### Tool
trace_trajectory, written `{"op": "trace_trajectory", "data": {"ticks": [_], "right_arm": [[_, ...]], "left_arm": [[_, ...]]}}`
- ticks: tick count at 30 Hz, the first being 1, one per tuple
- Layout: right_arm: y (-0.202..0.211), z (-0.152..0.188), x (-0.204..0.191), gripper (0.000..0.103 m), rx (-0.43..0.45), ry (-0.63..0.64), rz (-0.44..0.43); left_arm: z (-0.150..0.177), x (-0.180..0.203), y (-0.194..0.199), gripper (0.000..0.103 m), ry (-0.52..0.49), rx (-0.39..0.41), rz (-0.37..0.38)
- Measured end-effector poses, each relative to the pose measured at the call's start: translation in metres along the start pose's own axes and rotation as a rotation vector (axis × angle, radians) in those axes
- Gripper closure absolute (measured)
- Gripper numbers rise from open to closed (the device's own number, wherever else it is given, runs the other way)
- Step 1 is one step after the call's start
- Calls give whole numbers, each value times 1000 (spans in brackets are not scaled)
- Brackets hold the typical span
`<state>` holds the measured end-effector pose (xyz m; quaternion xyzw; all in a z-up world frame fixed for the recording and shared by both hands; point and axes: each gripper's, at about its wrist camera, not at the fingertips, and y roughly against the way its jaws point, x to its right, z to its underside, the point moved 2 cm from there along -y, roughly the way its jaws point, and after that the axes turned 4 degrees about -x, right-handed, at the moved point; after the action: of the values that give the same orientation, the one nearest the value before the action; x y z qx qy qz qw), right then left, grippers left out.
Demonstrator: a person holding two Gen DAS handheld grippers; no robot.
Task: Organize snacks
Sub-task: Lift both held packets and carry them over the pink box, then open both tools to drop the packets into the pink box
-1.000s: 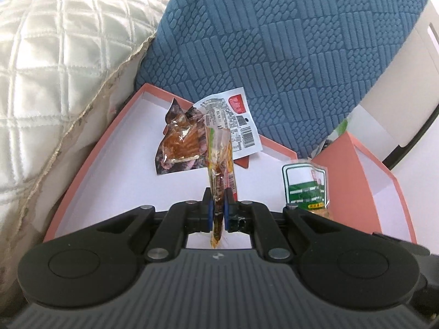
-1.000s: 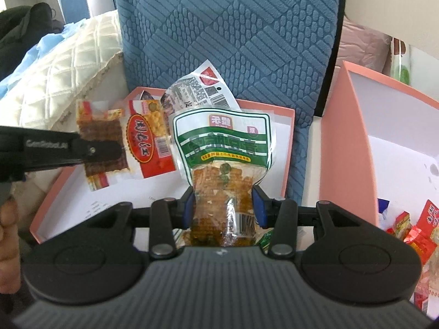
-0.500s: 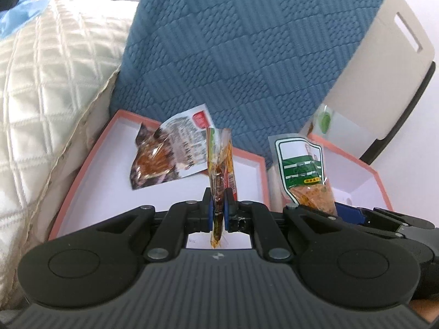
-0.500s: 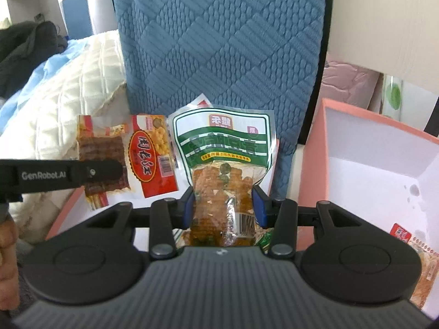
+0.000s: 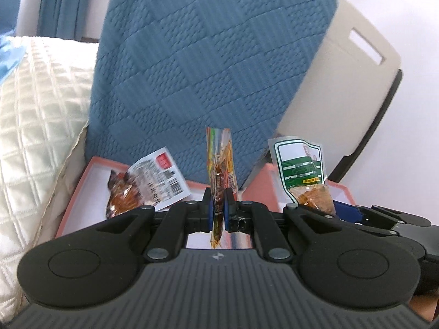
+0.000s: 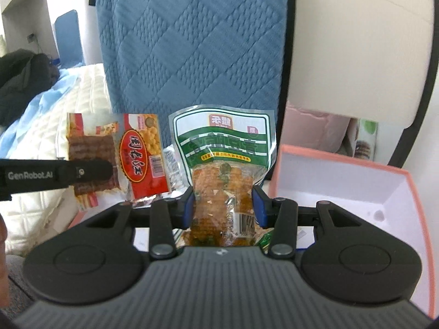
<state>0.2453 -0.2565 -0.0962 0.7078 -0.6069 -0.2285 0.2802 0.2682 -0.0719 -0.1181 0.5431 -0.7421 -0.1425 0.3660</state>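
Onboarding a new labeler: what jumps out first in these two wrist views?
Each gripper is shut on a snack held up in front of the blue quilted cushion: the right gripper pinches a green-and-white packet, and the left gripper pinches a red-and-yellow packet edge-on to its own camera. Below, a third packet lies in the pink-rimmed box on the left.

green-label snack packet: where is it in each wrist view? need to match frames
Left wrist: the green-label snack packet stands right of centre, held upright in the right tool, with the pink box behind it.
Right wrist: the same packet fills the centre, clamped between the tool's blue pads.
Shared landmark: the blue quilted cushion rises behind the packet in both views.
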Motion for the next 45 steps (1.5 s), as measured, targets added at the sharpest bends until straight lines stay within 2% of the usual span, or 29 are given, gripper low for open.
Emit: {"op": "trace_trajectory", "data": {"ticks": [13,22,34,45], "right_arm": [[52,-19,45,57,78,-25,43],[66,-12,77,57,95,-46,81],[45,52,145,57,-29,-143,140],[16,97,182,55,-136,-224,147]], "left_arm": [[-16,67,19,95,-55,50,68],[-10,108,7,95,-70,33,113],[42,160,-57,94,-121,-122,151],[76,172,-92,94,-149,-213,138]]}}
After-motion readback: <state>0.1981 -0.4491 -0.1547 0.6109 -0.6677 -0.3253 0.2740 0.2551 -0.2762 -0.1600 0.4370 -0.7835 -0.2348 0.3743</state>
